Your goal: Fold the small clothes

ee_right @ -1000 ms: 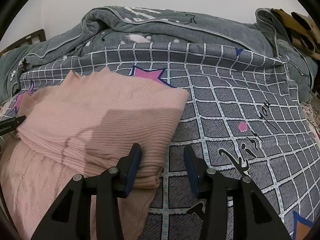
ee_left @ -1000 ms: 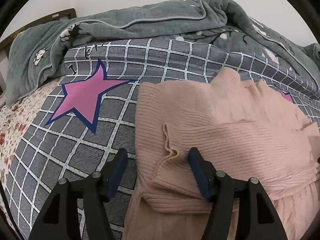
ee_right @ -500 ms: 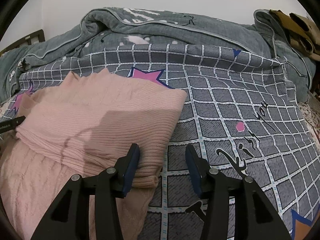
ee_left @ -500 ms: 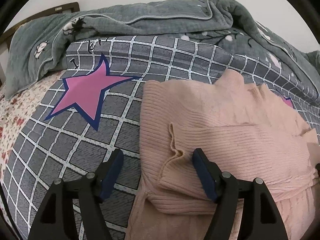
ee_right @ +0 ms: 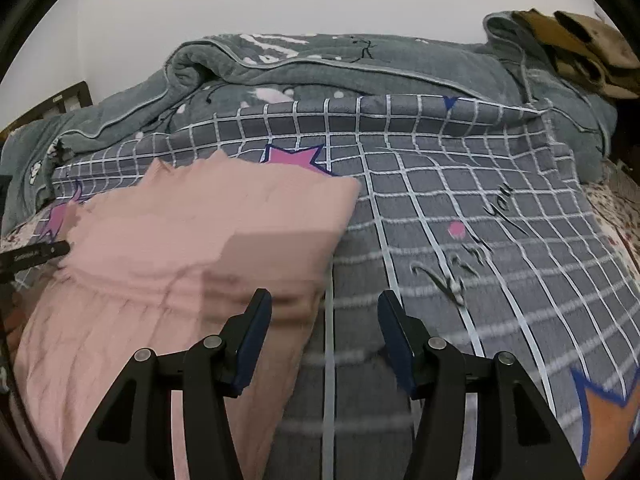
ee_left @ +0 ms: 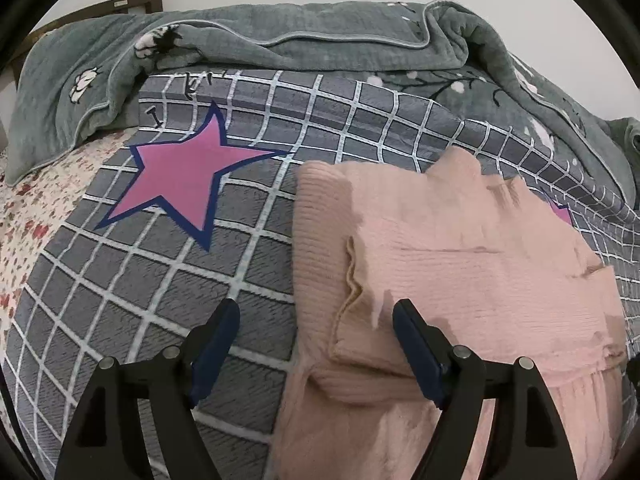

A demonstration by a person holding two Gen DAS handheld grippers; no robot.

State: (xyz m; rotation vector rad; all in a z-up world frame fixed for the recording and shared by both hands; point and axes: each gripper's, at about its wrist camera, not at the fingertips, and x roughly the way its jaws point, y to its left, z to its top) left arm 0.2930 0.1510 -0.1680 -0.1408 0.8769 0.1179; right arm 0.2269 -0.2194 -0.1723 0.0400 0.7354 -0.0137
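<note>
A pink ribbed sweater lies folded on the grey checked blanket, one sleeve laid across its body. My left gripper hovers over the sweater's left edge. Its jaws are opening: the left pad is over the blanket and the right pad over the folded sleeve, neither pressing. In the right wrist view my right gripper stands at the right lower corner of the sweater. Its jaws are opening too, with only the cloth's edge beneath them. A tip of the left gripper's finger shows at the far left.
A grey-green quilt is bunched along the back of the bed. A pink star is printed on the blanket. A floral sheet shows at the left, and a brown garment lies at the back right.
Both grippers' jaws have spread wider. The right gripper has drawn back a little from the sweater's corner, and its view is now blurred. The sweater lies as before.
</note>
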